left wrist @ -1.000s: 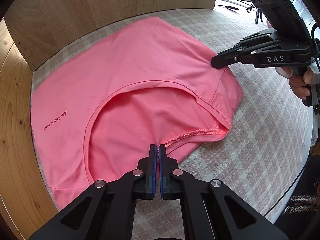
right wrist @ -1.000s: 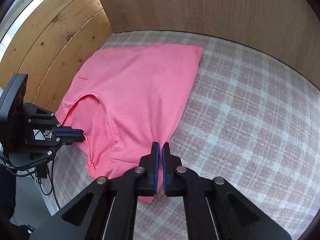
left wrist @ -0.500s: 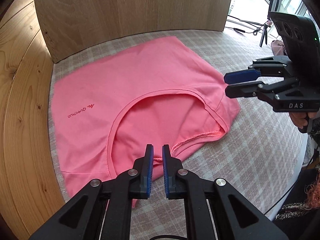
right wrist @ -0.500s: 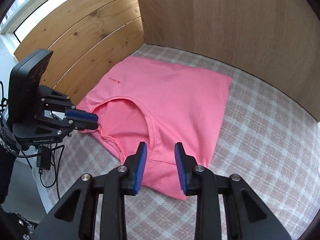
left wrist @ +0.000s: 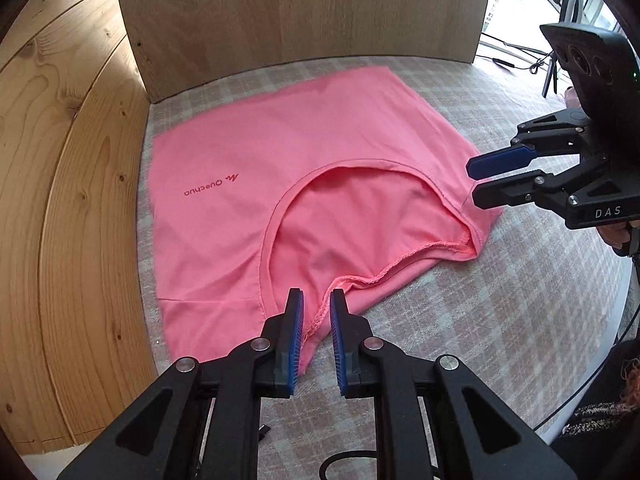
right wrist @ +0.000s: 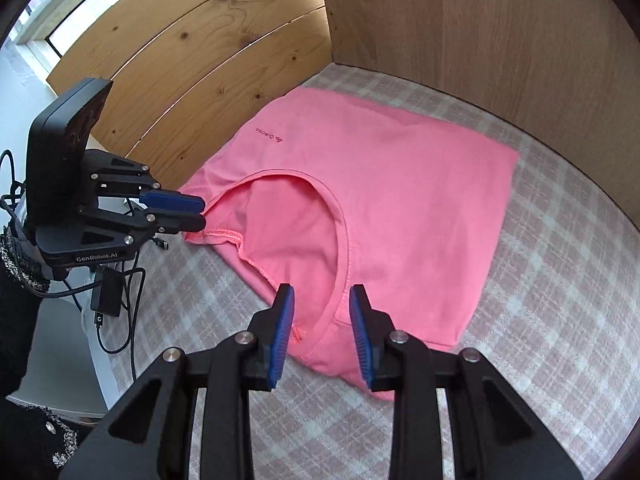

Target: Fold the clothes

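Pink shirt (left wrist: 248,184) lies folded flat on the checked cloth (left wrist: 500,304) beside wooden panels (left wrist: 68,184), neckline toward both grippers, hem toward the far panel. "Quechua" is printed near its left edge. Left gripper (left wrist: 316,304), opening, straddles the collar seam unpinched; right gripper (right wrist: 322,300), marked "DAS", stands apart over the neckline.

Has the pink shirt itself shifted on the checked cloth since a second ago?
Cannot tell. The pink shirt lies folded near the wooden wall, but both cameras have moved, so any shift cannot be separated.
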